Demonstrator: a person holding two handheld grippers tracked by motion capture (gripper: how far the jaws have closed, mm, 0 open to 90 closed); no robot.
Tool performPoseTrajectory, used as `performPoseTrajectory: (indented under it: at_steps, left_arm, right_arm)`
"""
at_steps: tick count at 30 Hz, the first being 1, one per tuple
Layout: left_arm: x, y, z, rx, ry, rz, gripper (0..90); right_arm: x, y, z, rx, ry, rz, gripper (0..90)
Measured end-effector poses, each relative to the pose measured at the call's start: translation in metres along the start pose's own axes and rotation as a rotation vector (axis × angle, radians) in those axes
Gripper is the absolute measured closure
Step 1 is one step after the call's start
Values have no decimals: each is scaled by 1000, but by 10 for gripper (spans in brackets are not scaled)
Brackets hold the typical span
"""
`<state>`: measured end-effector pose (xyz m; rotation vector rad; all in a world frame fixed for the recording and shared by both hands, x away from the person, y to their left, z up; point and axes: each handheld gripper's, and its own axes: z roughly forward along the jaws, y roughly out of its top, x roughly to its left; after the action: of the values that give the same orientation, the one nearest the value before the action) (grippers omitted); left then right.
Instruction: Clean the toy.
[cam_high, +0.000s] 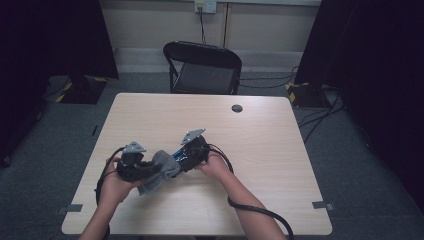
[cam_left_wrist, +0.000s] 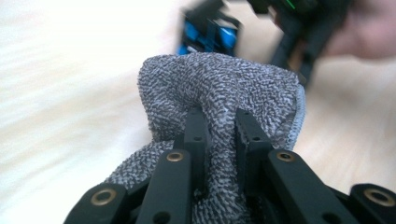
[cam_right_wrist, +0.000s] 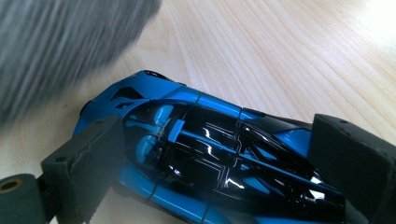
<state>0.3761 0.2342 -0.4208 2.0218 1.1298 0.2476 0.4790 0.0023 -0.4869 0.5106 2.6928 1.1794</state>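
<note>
Grey terry cloth (cam_left_wrist: 219, 88) is pinched in our left gripper (cam_high: 134, 167); at its three o'clock, our right gripper (cam_right_wrist: 224, 158) clamps the blue-and-black toy car (cam_right_wrist: 205, 140) on the pale wooden table (cam_high: 260, 145).

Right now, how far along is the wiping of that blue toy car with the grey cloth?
Both grips look done: the left gripper is shut on the grey cloth, and the right gripper clamps the blue toy car across its sides on the table. In hand: the cloth is bunched right by the car's end. Left: the wiping itself; how much is already wiped cannot be told.
</note>
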Motion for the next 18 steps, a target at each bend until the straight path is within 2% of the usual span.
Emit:
performPoseTrajectory:
  at_steps: [1,2,4,8,11,13,16,18]
  left_arm:
    - [0,0,0,0,0,0,775]
    - [10,6,-1,-10,29,-8,775]
    - [15,10,0,-15,39,-9,773]
    - [36,26,12,-16,66,-6,769]
    - [46,38,28,-25,82,9,766]
    - [52,45,41,-19,97,38,764]
    - [57,52,64,5,112,95,760]
    - [61,55,81,26,121,109,758]
  right_arm:
    - [0,0,0,0,0,0,42]
    - [0,0,0,-1,1,0,41]
    - [0,-1,0,-7,1,4,40]
    - [1,-1,0,-7,-3,7,38]
    - [1,-1,0,-9,-3,8,37]
    - [1,-2,0,-11,-2,7,38]
    - [0,-2,0,-12,2,9,38]
    - [0,-2,0,-13,4,9,38]
